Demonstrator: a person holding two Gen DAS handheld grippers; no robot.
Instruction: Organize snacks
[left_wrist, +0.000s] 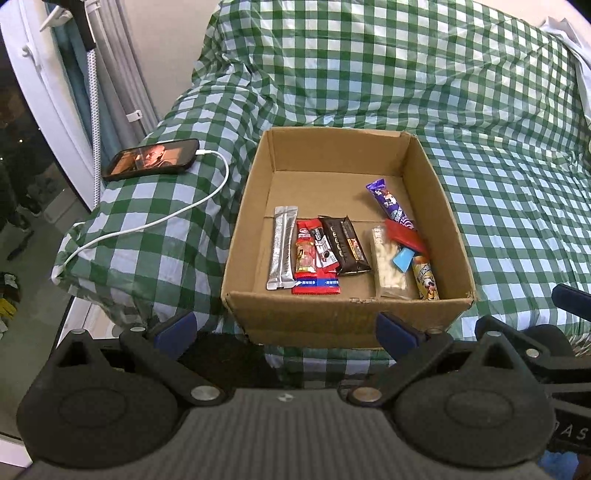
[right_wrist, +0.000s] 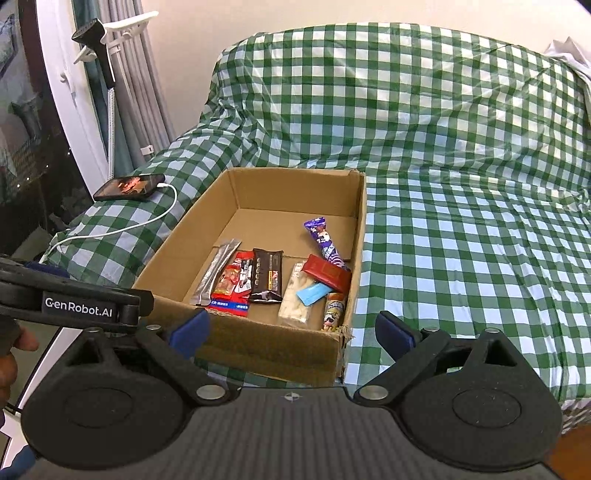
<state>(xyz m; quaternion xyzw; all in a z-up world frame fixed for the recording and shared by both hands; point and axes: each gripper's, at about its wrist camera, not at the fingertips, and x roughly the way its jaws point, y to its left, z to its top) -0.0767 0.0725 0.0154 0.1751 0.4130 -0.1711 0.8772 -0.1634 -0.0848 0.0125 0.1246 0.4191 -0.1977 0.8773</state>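
Observation:
An open cardboard box (left_wrist: 255, 206) (right_wrist: 173, 273) sits on a green checked cover. Several snacks lie on its floor: a silver sachet (left_wrist: 282, 247) (right_wrist: 216, 271), red packets (left_wrist: 314, 258) (right_wrist: 232, 286), a dark brown bar (left_wrist: 343, 245) (right_wrist: 266, 275), a pale wafer pack (left_wrist: 388, 264) (right_wrist: 295, 295), a purple tube (left_wrist: 389, 203) (right_wrist: 325, 240), a red wrapper (left_wrist: 406, 236) (right_wrist: 327, 273) and a blue piece (left_wrist: 402, 258) (right_wrist: 312, 293). My left gripper (left_wrist: 286, 328) is open and empty, in front of the box's near wall. My right gripper (right_wrist: 291, 330) is open and empty at the box's near right corner.
A phone (left_wrist: 149, 158) (right_wrist: 129, 186) with a lit screen lies left of the box, on a white charging cable (left_wrist: 155, 221) (right_wrist: 122, 230). The checked cover (left_wrist: 517, 184) (right_wrist: 461, 221) spreads right and rises behind. A window frame and curtains stand at the left.

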